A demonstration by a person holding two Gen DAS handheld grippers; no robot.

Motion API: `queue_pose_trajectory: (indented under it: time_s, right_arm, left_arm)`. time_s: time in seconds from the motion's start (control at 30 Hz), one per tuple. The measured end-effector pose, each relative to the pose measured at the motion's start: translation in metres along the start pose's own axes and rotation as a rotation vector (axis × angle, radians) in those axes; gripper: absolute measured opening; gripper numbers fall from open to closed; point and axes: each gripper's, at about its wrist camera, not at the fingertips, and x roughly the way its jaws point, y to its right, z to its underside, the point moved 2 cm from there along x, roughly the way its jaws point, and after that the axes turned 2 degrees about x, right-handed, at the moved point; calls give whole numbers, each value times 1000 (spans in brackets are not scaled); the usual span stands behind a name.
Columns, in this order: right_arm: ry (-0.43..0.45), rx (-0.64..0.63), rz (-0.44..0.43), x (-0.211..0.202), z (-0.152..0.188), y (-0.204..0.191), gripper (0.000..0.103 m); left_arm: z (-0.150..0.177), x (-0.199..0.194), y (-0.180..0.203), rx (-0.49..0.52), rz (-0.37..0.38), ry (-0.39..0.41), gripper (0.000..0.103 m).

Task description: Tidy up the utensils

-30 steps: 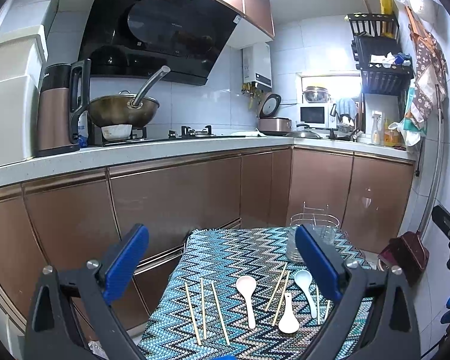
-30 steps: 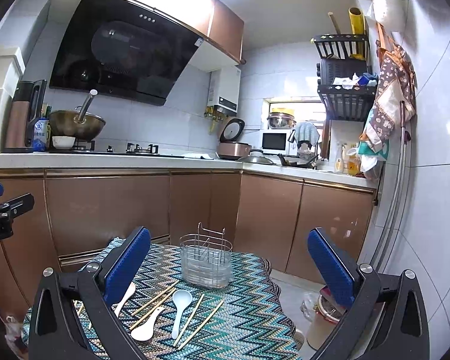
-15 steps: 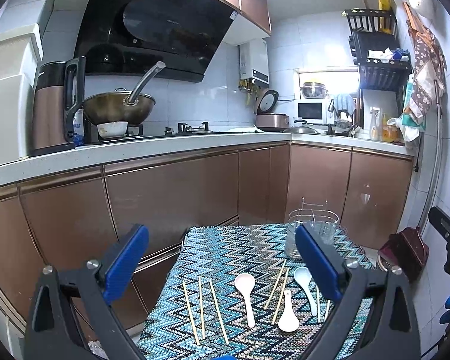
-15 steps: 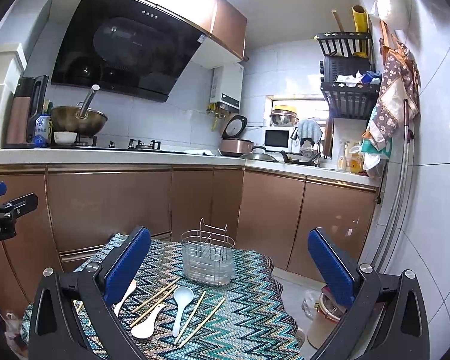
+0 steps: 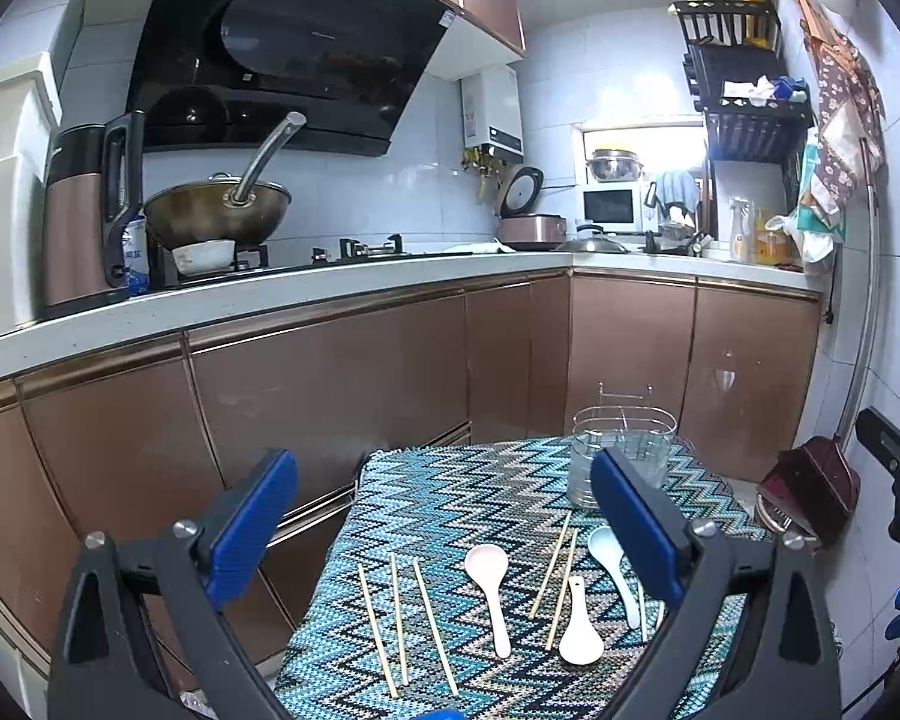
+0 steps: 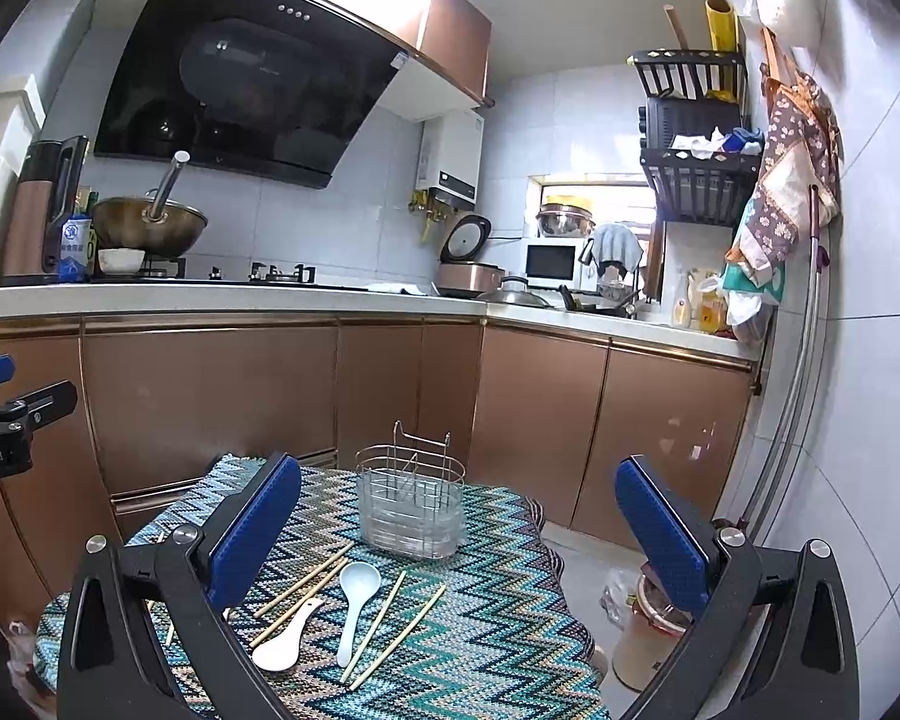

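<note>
A small table covered by a zigzag cloth (image 5: pixel 450 492) lies below and ahead of both claws. At its far edge, beyond the right gripper (image 6: pixel 459 528), stands the wire utensil caddy (image 6: pixel 411 504), upright and empty as far as I can see. In the left view it sits just behind the right fingertip of the left gripper (image 5: pixel 444 507). Both claws hang above the cloth with jaws spread wide and nothing between the pads.

The utensils lie loose on the cloth, none in the caddy yet. Under the left claw there are 3 spoons: a pale pink spoon (image 5: pixel 489 588) in the middle, a white spoon (image 5: pixel 579 624) and a light blue spoon (image 5: pixel 612 564) toward its right finger. A set of 3 chopsticks (image 5: pixel 402 624) lies toward its left finger, and 2 more chopsticks (image 5: pixel 555 576) cross between the spoons. A further pair (image 6: pixel 396 630) lies under the right claw.

The likely trouble is the chopsticks: thin, round and flat on woven fabric, they could roll from the pads or drag the cloth. The crossed sticks touch the white spoon, so lifting 1 may shift the other. A tall stick dropped in at an angle could tip the light caddy.

Compared with 1 second ago, both cameras have crept slightly forward; the utensils have not moved.
</note>
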Motion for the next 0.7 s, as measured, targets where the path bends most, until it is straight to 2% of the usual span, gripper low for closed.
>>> queue_pose_trajectory:
  time_s: [0.13,0.4,0.7]
  right_arm:
    - [-15,1,3,6,2,1,103]
    - [-37,1,13,19,5,5,103]
    - [-52,12,13,35,7,12,103]
  left_arm:
    - [-1,0,2,1,31,29,98]
    - [-11,2,4,-6,9,92,98]
    - [-14,22,9,-14,8,78,98]
